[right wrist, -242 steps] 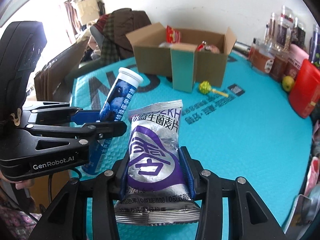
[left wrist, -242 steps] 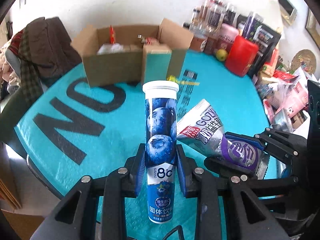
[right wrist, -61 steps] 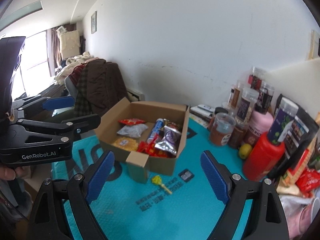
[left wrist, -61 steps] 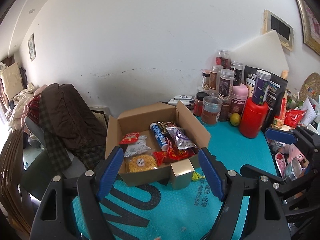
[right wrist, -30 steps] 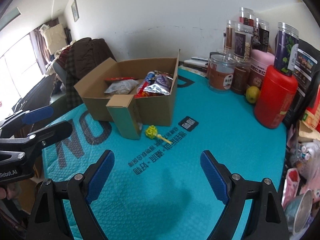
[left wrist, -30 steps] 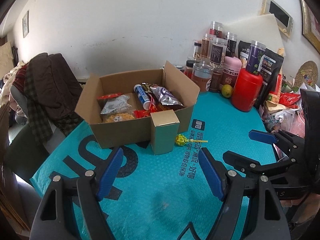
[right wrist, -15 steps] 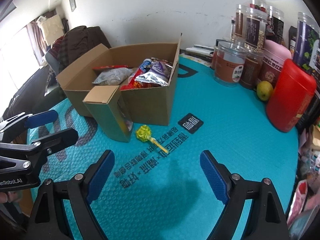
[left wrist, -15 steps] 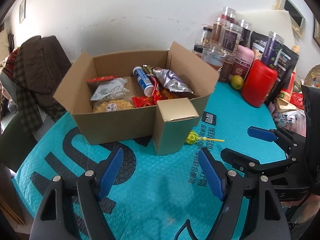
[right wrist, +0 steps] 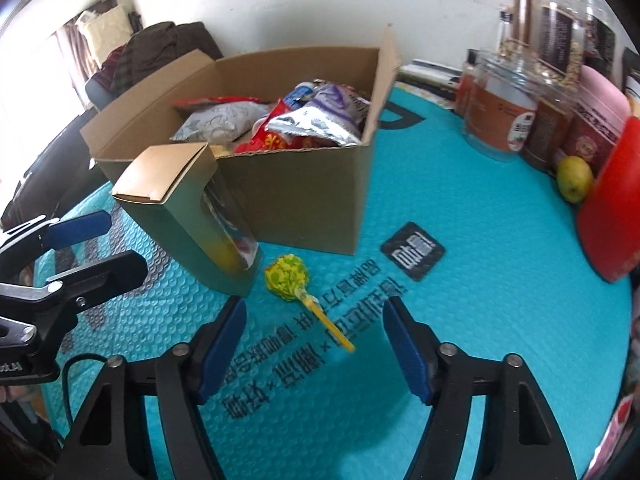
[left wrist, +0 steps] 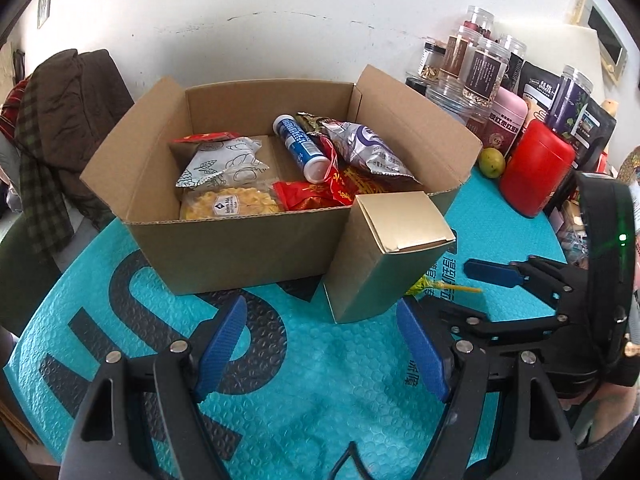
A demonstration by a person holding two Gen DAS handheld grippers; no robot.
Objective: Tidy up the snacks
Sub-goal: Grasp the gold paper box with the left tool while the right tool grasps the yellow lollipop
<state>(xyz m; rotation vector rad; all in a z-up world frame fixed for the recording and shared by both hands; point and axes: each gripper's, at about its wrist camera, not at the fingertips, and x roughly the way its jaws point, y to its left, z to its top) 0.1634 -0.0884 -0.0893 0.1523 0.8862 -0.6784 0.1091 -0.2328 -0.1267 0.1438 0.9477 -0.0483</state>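
Observation:
An open cardboard box (left wrist: 248,248) (right wrist: 320,204) holds several snacks, among them a blue tube (left wrist: 300,148) and a silver-purple packet (left wrist: 372,152). A small gold carton (left wrist: 384,256) (right wrist: 188,216) stands against the box's front. A yellow-green lollipop (right wrist: 288,274) lies on the teal mat beside the carton; its stick shows in the left wrist view (left wrist: 460,289). My left gripper (left wrist: 320,344) is open and empty just in front of the carton. My right gripper (right wrist: 314,340) is open and empty, low over the lollipop's stick.
Jars (left wrist: 480,76), a pink canister, a red canister (left wrist: 532,176) (right wrist: 612,208) and a green fruit (right wrist: 574,180) line the mat's far right. A chair with dark clothes (left wrist: 60,120) stands at the left. A black label patch (right wrist: 412,250) lies on the mat.
Both grippers, open and empty, have moved down and closer to the box; the left now faces the gold carton, the right hangs over the lollipop.

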